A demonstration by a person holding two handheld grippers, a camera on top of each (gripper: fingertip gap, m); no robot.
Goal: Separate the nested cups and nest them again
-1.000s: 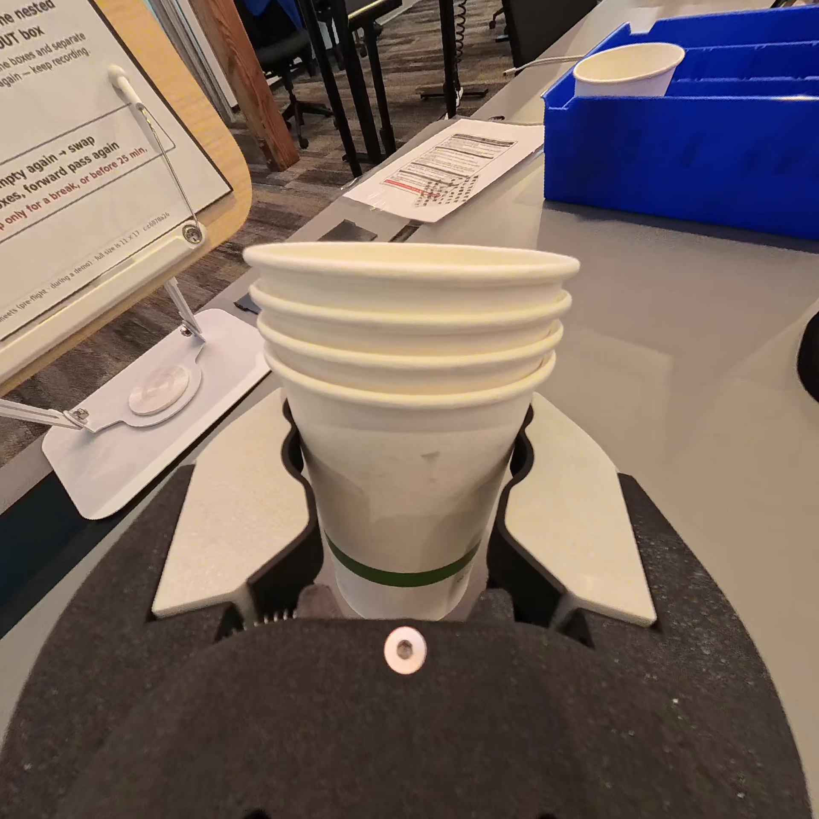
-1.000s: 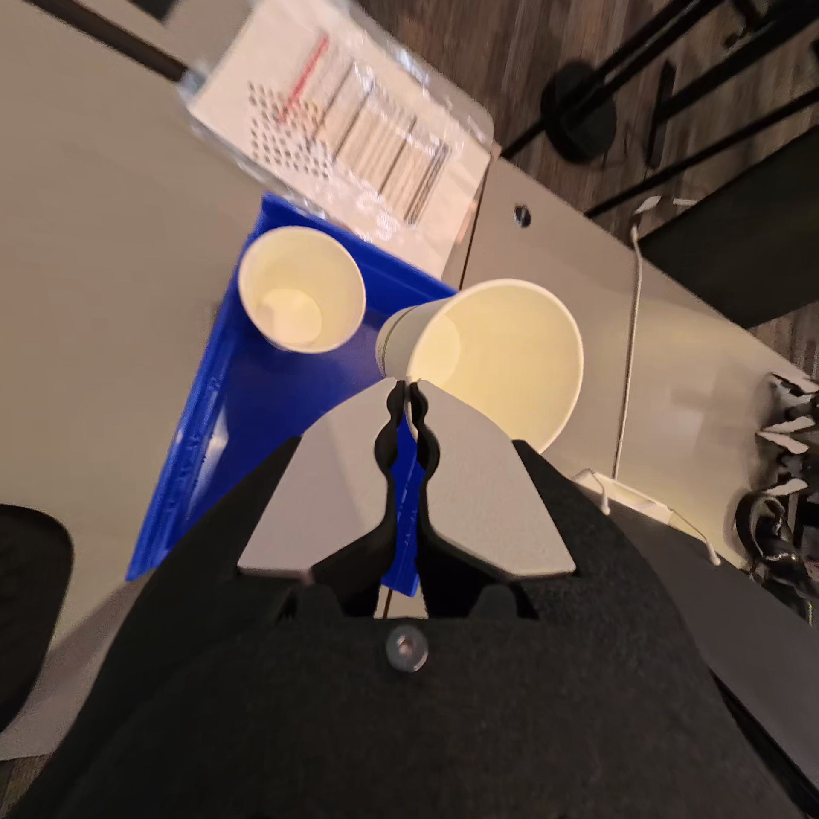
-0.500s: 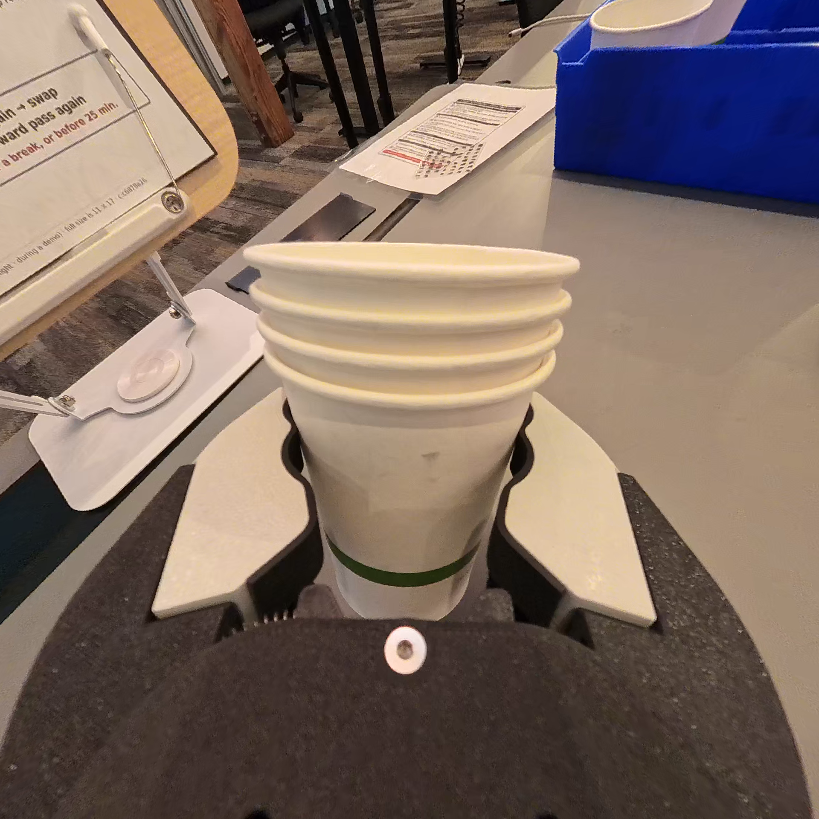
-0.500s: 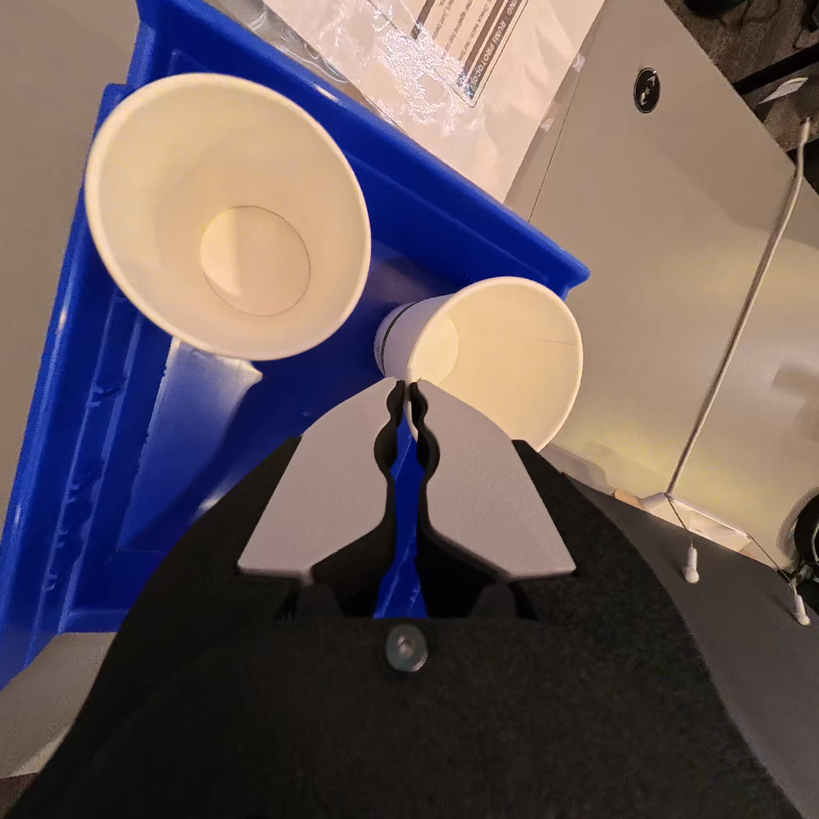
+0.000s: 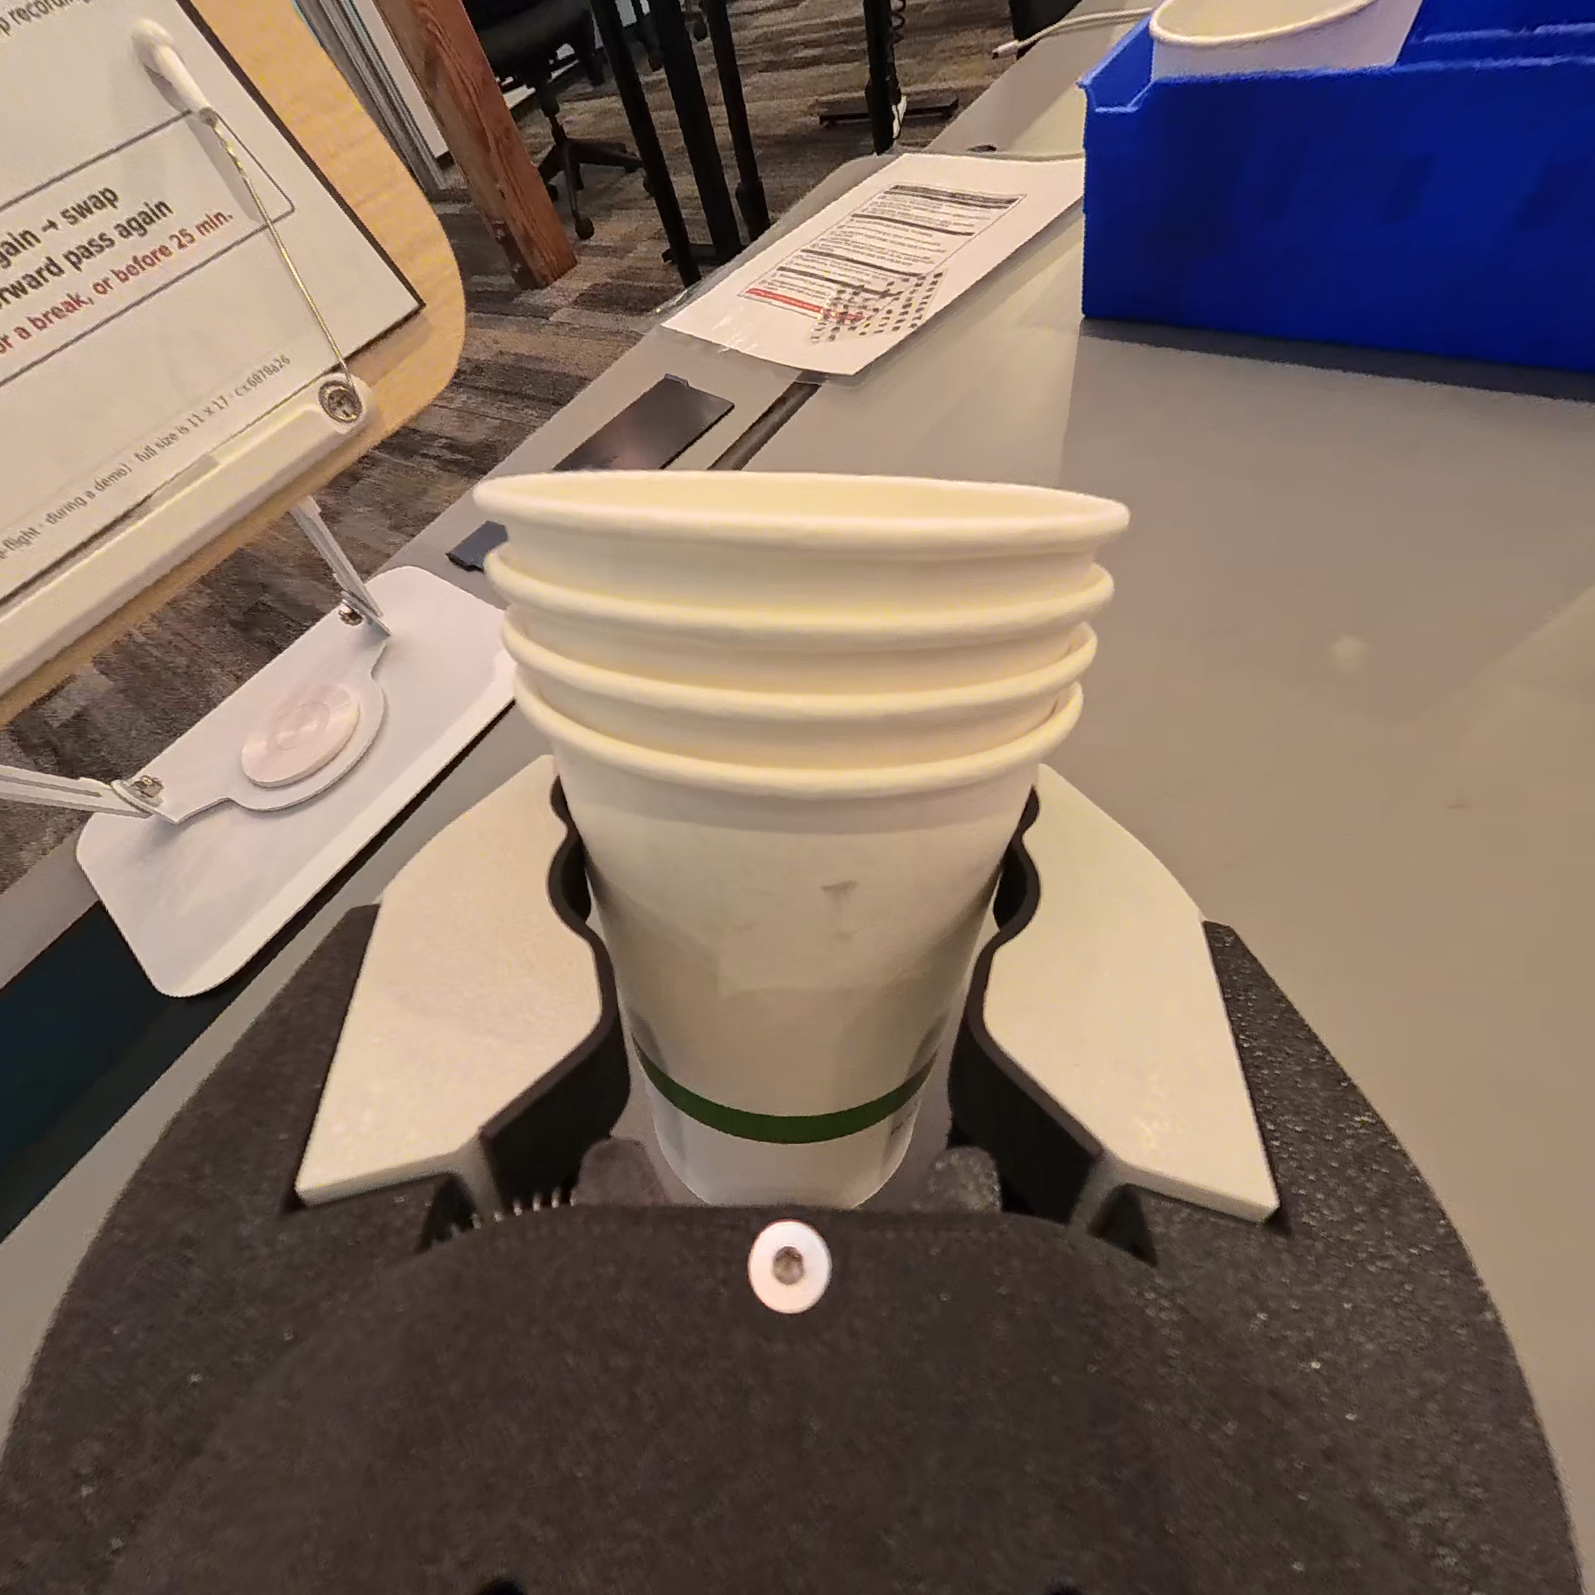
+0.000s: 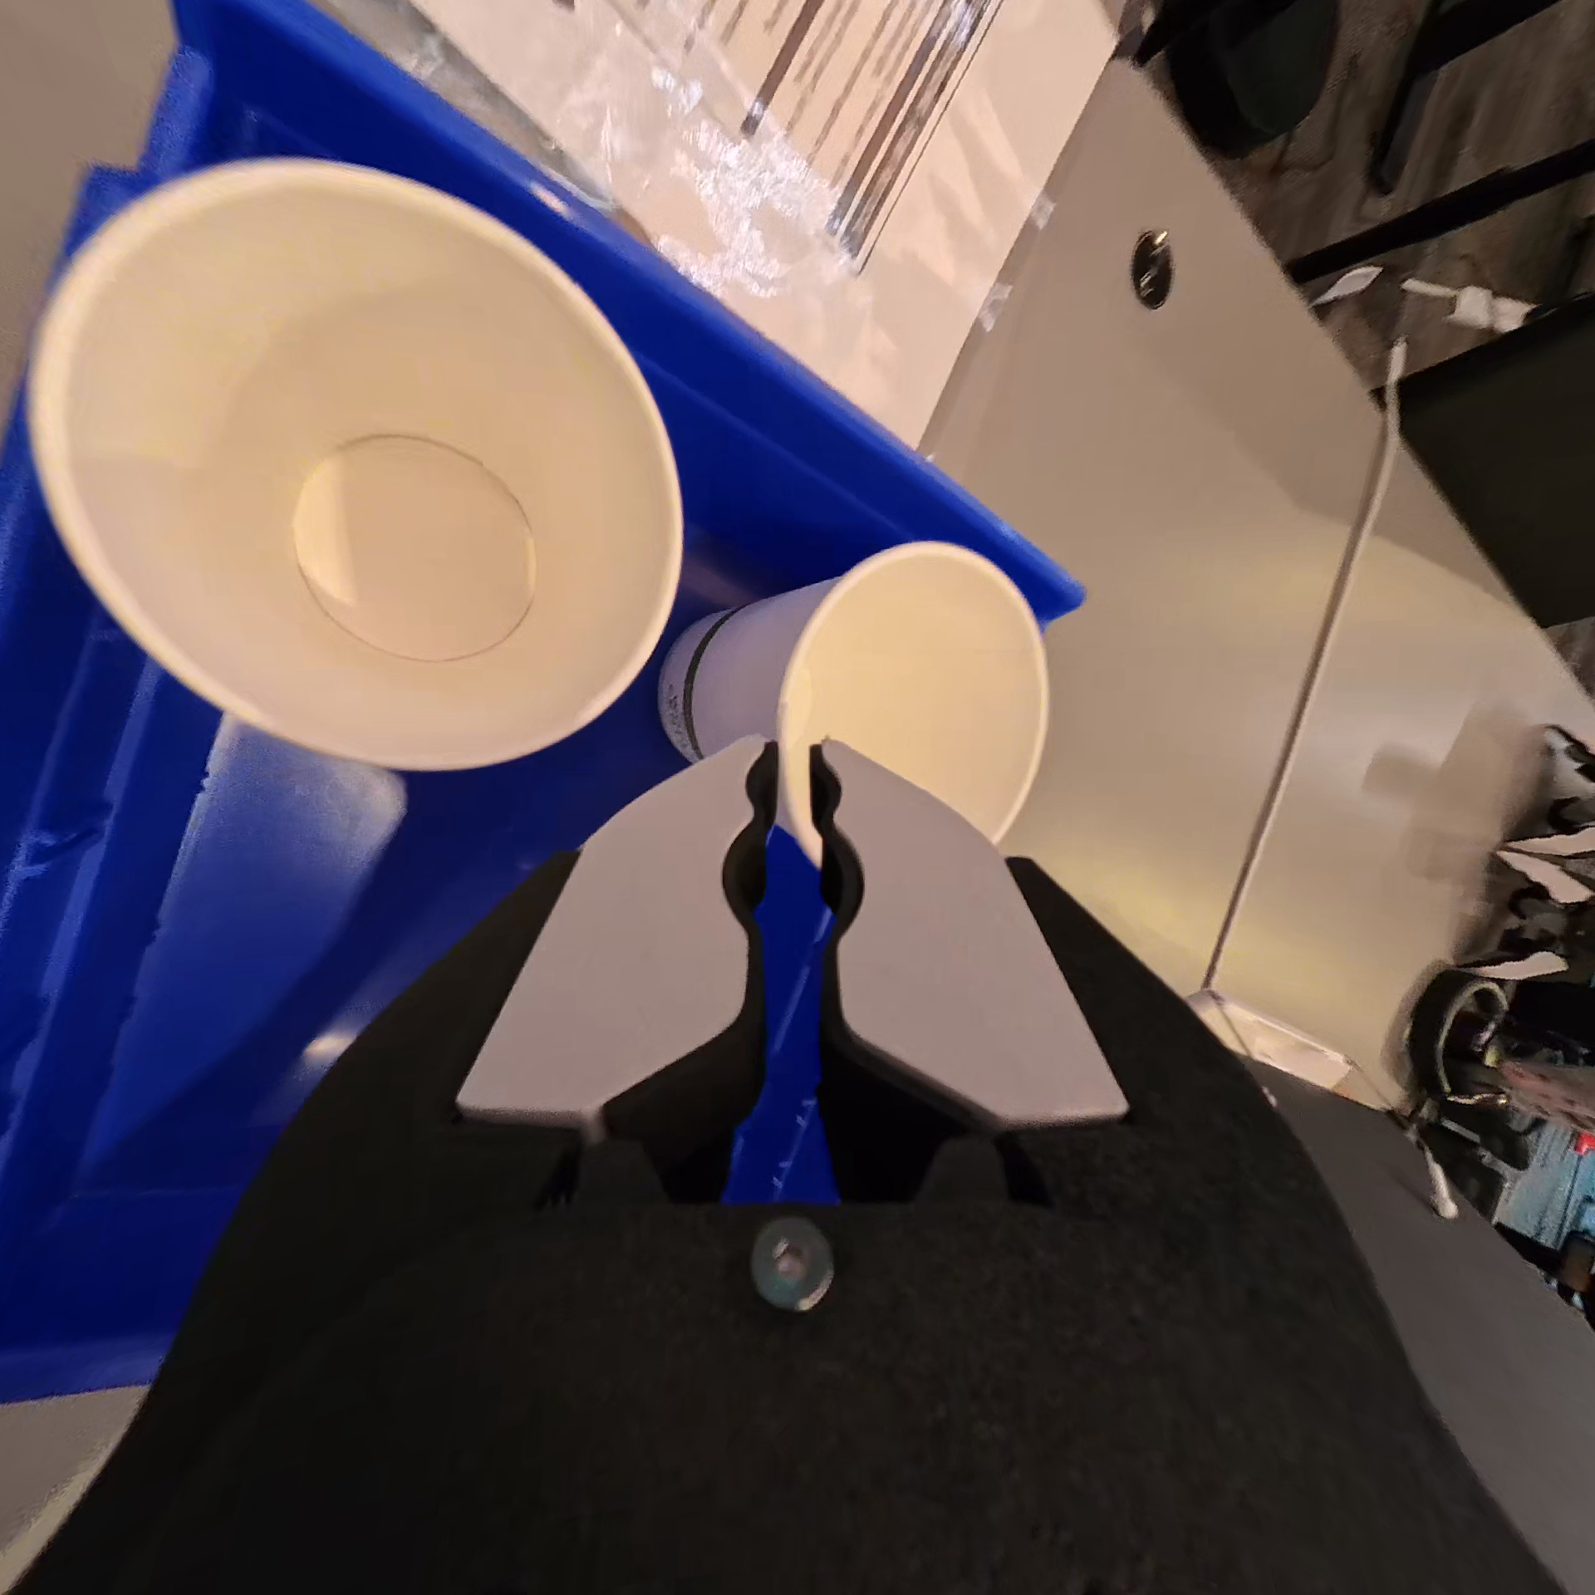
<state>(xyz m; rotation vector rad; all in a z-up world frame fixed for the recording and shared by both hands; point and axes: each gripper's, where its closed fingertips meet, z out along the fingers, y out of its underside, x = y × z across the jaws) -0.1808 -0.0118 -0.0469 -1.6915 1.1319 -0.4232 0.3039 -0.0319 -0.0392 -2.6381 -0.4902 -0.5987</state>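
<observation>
Over blue bin (image 6: pixel 846 449) corner, single cup (image 6: pixel 915 690)

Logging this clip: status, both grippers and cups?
Left gripper shut on stack of four. Right gripper pinches cup rim over bin. Another cup stands in bin. Nothing blocking.

Setting: office-type workspace set up as a data-collection station.

Grey desk (image 5: pixel 1295 690) with a cable port (image 6: pixel 1152 269); grey-brown carpet floor (image 5: pixel 552 285) at far left with a rolling office chair (image 5: pixel 552 86) and black stand legs (image 5: pixel 690 129). Printed instruction board (image 5: pixel 129 259) on a white stand at left, a laminated sheet (image 5: pixel 872 267) on the desk, a blue plastic bin (image 5: pixel 1338 190) at far right, and a white cable (image 6: pixel 1295 690).
</observation>
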